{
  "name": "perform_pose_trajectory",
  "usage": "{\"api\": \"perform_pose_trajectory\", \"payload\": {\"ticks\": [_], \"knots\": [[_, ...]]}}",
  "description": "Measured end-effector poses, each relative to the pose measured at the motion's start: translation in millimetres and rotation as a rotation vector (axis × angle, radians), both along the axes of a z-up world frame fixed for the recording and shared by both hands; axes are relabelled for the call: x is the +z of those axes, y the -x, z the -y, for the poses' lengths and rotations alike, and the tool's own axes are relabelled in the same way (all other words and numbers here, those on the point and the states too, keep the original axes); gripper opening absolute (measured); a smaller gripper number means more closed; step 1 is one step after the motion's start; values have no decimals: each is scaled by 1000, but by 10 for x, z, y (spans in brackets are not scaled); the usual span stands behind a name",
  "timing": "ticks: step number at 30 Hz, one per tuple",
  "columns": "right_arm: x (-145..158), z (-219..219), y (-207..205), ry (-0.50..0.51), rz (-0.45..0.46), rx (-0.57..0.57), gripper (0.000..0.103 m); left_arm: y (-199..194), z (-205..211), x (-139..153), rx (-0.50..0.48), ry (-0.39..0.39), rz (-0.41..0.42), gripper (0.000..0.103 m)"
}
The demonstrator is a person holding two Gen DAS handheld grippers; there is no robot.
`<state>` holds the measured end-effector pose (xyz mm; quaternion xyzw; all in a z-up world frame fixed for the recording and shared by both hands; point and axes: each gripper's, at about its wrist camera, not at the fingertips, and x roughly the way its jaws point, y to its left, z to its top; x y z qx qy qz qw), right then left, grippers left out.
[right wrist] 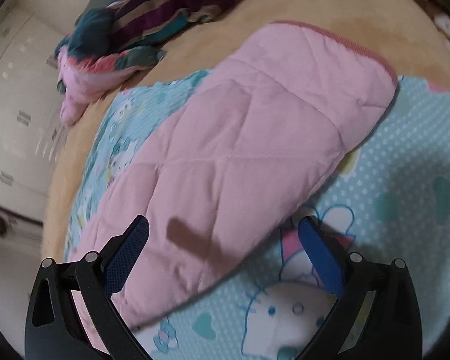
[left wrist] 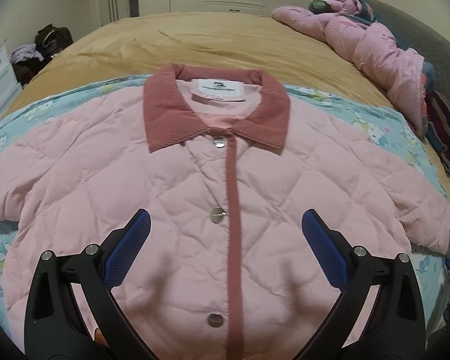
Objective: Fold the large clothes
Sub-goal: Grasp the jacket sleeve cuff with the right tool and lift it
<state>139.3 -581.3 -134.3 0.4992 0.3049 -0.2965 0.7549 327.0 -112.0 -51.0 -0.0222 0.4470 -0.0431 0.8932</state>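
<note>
Two grippers are standing wide apart in the jaws and neither one is pinching anything, so I am seeing some risks before the first fold.

On the left, my left gripper point(left wrist: 225, 231) is hovering over the front of the pink quilted jacket point(left wrist: 171, 198), near its hem. I am thinking the padding is thick and slippery, so a shallow bite may take only the top layer and the back layer may be left behind. The metal snap buttons point(left wrist: 216, 214) are lying just between the fingers; closing on one may make the pads slide off.

On the right, my right gripper point(right wrist: 223, 231) is hanging over the sleeve point(right wrist: 255, 138), with one finger above the sleeve and the other above the blue cartoon blanket point(right wrist: 405, 180). Here I am fearing to catch the blanket together with the sleeve and drag it.

The jacket is lying face up and buttoned on the blanket, on the tan bed cover point(left wrist: 225, 39). Its dark pink corduroy collar point(left wrist: 165, 111) is pointing to the far side, and both sleeves are spreading out to left and right.
</note>
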Motion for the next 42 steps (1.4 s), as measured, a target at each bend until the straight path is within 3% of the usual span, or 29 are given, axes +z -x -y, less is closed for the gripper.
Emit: {"api": "perform_pose_trajectory", "payload": {"ticks": [4,8,9,12,17,26,34,42], "knots": [[-49,158,-21,0,78,-47,98,-34,-167,32,36,9,8,95],[-95,277,-57,-10,110,-67,88,-75,-276,31,63,0,13,95],[-94,304,-70,-11,112,-64,82,-83,-309,20,72,7,9,95],[-135,394,-108,-34,132,-46,43,-104,-370,1,83,22,-1,95],[7,411,-118,-9,200,-7,21,-130,-457,-8,98,35,-11,95],[917,94,-322,181,323,139,16,-92,-734,236,139,102,20,95],[1760,-571,-585,378,378,323,15,-4,-877,506,125,163,57,95],[2236,-1305,-875,509,391,487,15,73,-1090,675,127,221,90,95]]}}
